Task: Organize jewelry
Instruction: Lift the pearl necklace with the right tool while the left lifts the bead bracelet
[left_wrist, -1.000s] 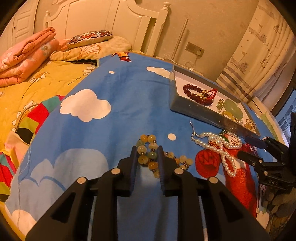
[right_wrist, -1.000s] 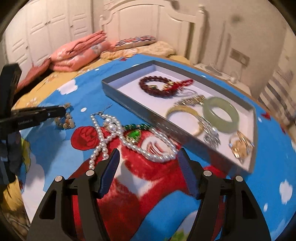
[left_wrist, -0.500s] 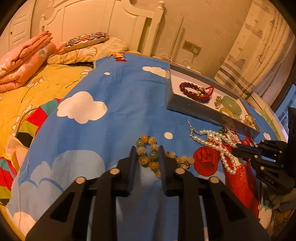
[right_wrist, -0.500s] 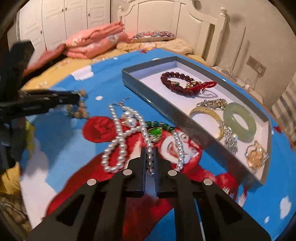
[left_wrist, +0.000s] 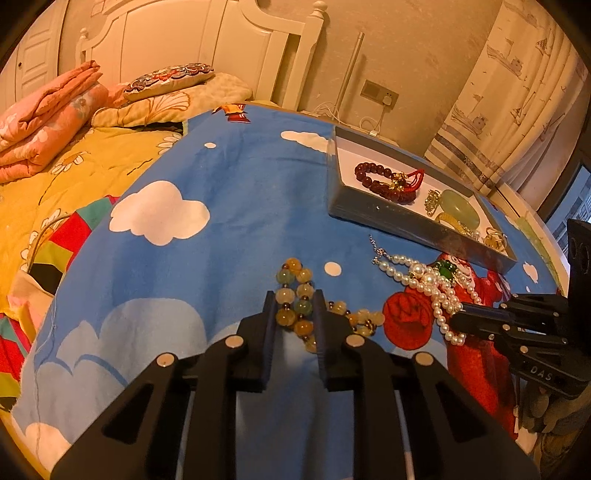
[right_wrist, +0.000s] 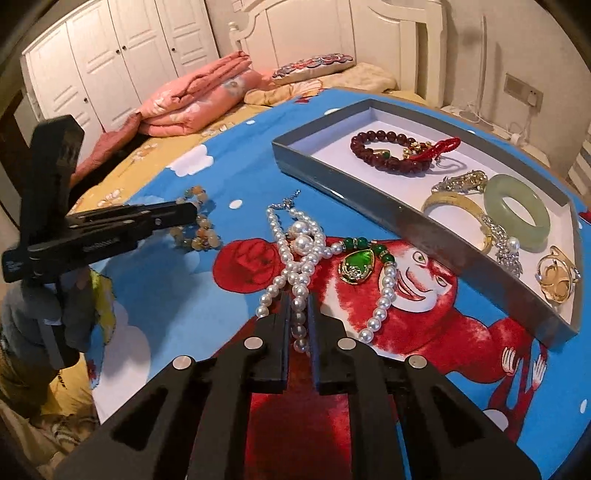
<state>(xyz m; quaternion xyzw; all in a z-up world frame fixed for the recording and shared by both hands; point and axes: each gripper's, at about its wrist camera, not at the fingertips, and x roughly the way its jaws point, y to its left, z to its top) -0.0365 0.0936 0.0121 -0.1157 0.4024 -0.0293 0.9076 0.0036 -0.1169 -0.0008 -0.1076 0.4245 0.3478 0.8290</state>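
Pearl necklace (right_wrist: 306, 254) lies in a tangled heap on the blue cartoon bedsheet (left_wrist: 221, 206), just short of the near long wall of the grey tray (right_wrist: 424, 225), with a green pendant (right_wrist: 356, 264) strung on it. The stone bead bracelet (left_wrist: 295, 299) sits further along the sheet toward the yellow quilt (left_wrist: 55, 184) side.

Step in hand, as it reads: lift both pieces and drop them in the tray with the red bead bracelet (right_wrist: 388, 155), jade bangle (right_wrist: 517, 210) and the rest.

To do it well: raise the pearls slowly and straight up. Only one strand is caught, so the loops and the pendant will trail and swing, and they need to clear the tray wall before crossing it. Lower them onto bare white floor near the tray's far end, not onto the bangle. Same for the beads; the round stones may roll out of a light pinch.

Right hand-held gripper (right_wrist: 299, 314): nearly closed, pads pinching one pearl strand.

Left hand-held gripper (left_wrist: 295, 314): narrow, jaws clamped on a doubled run of stone beads, which rests on the sheet.
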